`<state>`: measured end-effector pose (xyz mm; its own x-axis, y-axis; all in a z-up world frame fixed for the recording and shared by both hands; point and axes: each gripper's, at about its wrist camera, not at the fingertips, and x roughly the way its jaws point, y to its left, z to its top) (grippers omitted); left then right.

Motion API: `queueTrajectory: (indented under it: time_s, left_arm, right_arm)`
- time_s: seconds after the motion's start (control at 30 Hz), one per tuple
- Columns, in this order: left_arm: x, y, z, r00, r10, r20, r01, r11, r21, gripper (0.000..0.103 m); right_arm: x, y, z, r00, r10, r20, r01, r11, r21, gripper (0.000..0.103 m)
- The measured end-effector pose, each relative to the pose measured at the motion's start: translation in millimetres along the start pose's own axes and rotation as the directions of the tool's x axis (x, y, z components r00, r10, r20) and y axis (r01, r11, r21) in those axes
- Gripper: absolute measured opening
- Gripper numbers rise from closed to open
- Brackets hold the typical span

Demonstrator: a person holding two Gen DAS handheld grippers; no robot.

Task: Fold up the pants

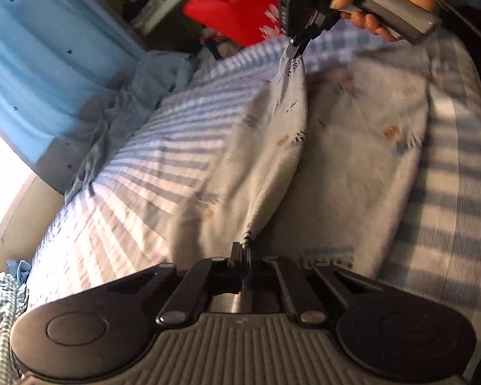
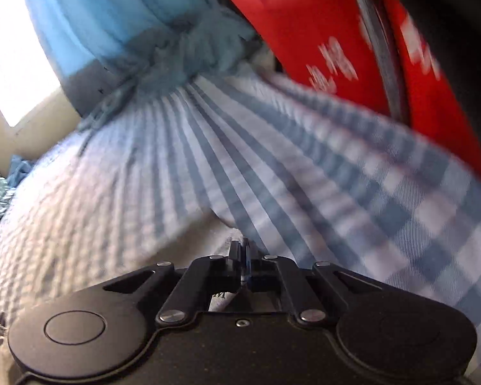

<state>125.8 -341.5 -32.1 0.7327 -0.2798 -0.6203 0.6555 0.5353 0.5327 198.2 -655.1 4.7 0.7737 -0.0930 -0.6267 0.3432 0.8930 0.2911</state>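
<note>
Pants (image 1: pixel 272 147) stretch pinched between both closed tools.

pants (image 1: pixel 352 147): pale grey-white, with small orange and blue prints
state: spread out, partly lifted, one edge pulled up into a ridge (image 1: pixel 291 134)
place: on the blue and white checked bed cover (image 1: pixel 458 199)
held at: near end (image 1: pixel 247 235) and far end (image 1: pixel 294 64), both pinched tight
right view: only a small white bit (image 2: pixel 237 235) shows

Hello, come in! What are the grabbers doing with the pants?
Left gripper and right gripper both shut on pants. Fabric lifted between them over checked bedcover. Nothing blocking.
</note>
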Motion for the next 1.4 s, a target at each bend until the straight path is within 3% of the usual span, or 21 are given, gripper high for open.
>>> queueTrajectory:
  time_s: [0.17, 0.33, 0.53, 0.7, 0.83, 1.03, 1.1, 1.13, 1.17, 1.2, 1.27, 1.33, 1.4]
  left_arm:
    - [-27, 7, 12, 0.996, 0.006, 0.087, -0.007, 1.000, 0.010, 0.001]
    - [-33, -20, 4, 0.993, -0.047, 0.111, 0.037, 0.995, 0.093, 0.001]
    - [-25, -53, -15, 0.995, -0.057, 0.079, 0.042, 0.981, 0.188, 0.001]
    - [-29, -58, -20, 0.995, -0.044, 0.091, 0.024, 0.978, 0.205, 0.001]
    - [-29, -61, -25, 0.995, -0.062, 0.081, 0.044, 0.977, 0.210, 0.001]
    - [-31, -68, -37, 0.994, -0.050, 0.100, 0.022, 0.966, 0.259, 0.002]
    - [-32, -66, -39, 0.993, -0.054, 0.108, 0.026, 0.970, 0.242, 0.003]
    - [-35, -62, -39, 0.992, -0.068, 0.104, 0.044, 0.976, 0.215, 0.007]
    - [-39, -55, -39, 0.991, -0.095, 0.097, 0.077, 0.983, 0.169, 0.017]
    - [-44, -46, -39, 0.988, -0.121, 0.095, 0.109, 0.987, 0.118, 0.024]
    - [-54, -23, -41, 0.984, -0.137, 0.111, 0.136, 0.991, 0.009, 0.066]
    - [-64, 3, -49, 0.988, -0.088, 0.125, 0.100, 0.990, -0.094, 0.073]
    - [-69, 26, -63, 0.995, -0.026, 0.099, 0.042, 0.984, -0.171, 0.073]
  right_arm:
    - [-73, 3, 19, 0.991, -0.001, 0.136, 0.014, 0.996, -0.093, 0.001]
    - [-123, -35, -29, 0.986, -0.068, 0.155, 0.082, 0.993, -0.087, 0.001]
    - [-116, -81, -99, 0.992, -0.112, 0.065, 0.111, 0.994, 0.025, 0.001]
    - [-118, -72, -109, 0.988, -0.123, 0.091, 0.124, 0.992, -0.005, 0.001]
    - [-122, -68, -121, 0.984, -0.167, 0.063, 0.171, 0.983, -0.071, 0.001]
    - [-115, -72, -128, 0.981, -0.189, 0.045, 0.192, 0.979, -0.068, 0.002]
    - [-111, -70, -128, 0.975, -0.219, 0.022, 0.220, 0.973, -0.076, 0.009]
    - [-113, -67, -129, 0.968, -0.248, 0.028, 0.249, 0.965, -0.080, 0.023]
    - [-116, -63, -129, 0.962, -0.269, 0.040, 0.272, 0.958, -0.093, 0.034]
    - [-119, -57, -130, 0.955, -0.289, 0.062, 0.294, 0.948, -0.119, 0.037]
    - [-126, -42, -131, 0.945, -0.307, 0.108, 0.322, 0.931, -0.173, 0.054]
    - [-129, -22, -133, 0.938, -0.311, 0.155, 0.340, 0.913, -0.224, 0.072]
    - [-130, 4, -137, 0.944, -0.269, 0.191, 0.316, 0.905, -0.285, 0.081]
